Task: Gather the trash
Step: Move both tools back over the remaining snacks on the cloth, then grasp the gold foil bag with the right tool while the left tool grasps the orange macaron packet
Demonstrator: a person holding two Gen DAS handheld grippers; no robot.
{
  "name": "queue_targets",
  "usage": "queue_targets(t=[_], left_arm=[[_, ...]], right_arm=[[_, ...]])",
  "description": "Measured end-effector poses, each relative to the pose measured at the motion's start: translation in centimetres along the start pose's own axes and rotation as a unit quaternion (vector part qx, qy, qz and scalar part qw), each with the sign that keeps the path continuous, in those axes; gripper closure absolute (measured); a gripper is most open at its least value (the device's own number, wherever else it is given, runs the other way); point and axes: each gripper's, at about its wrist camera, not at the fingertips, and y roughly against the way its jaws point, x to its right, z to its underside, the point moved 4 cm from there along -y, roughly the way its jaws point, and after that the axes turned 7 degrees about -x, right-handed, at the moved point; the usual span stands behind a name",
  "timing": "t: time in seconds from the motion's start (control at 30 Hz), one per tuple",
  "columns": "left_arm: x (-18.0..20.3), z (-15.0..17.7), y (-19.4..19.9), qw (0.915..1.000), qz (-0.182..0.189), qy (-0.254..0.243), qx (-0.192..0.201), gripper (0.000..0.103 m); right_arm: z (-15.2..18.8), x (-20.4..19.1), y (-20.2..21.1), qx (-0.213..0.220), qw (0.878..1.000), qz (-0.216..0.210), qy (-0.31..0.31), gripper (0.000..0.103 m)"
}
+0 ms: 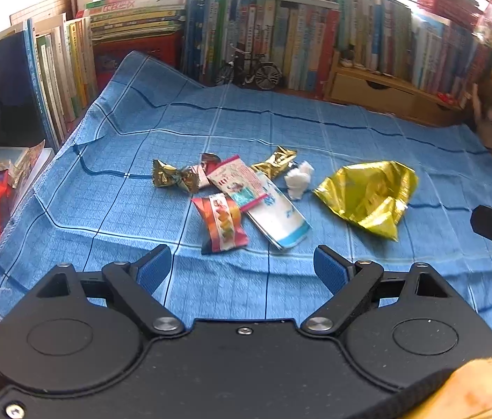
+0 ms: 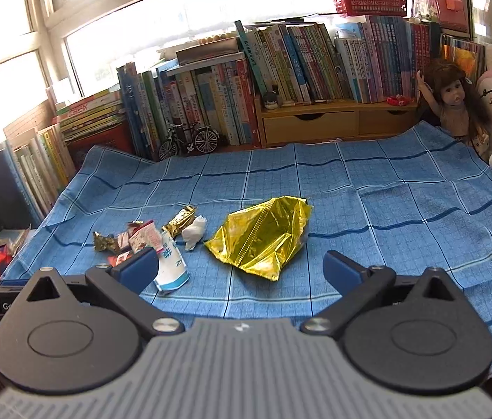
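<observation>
We hold our left gripper [image 1: 242, 265] and right gripper [image 2: 240, 272] above the near edge of the blue checked cloth [image 1: 316, 132], both with jaws spread wide and nothing between them. The trash lies mid-cloth: a crumpled gold foil bag [image 2: 263, 237], a white paper wad [image 2: 194, 232] just left of it, and a cluster of candy wrappers [image 1: 225, 188].
</observation>
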Motion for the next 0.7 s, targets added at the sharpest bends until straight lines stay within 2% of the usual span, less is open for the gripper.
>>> queue_targets(t=[0.17, 0.4, 0.7], left_arm=[[-0.1, -1.7, -3.8, 0.9988, -0.029, 0.036, -0.013, 0.015], [-1.1, -3.9, -9.1, 0.9912, -0.07, 0.103, -0.044, 0.015], [-2.5, -5.0, -14.0, 0.9825, -0.099, 0.137, -0.078, 0.016]], right_arm=[[-1.8, 1.5, -4.0, -0.013, 1.0, -0.001, -0.006, 0.0], [-3.8, 4.2, -11.0, -0.069, 0.996, -0.018, -0.047, 0.0], [-4.6, 6.4, -17.8, -0.118, 0.988, -0.025, -0.099, 0.0]])
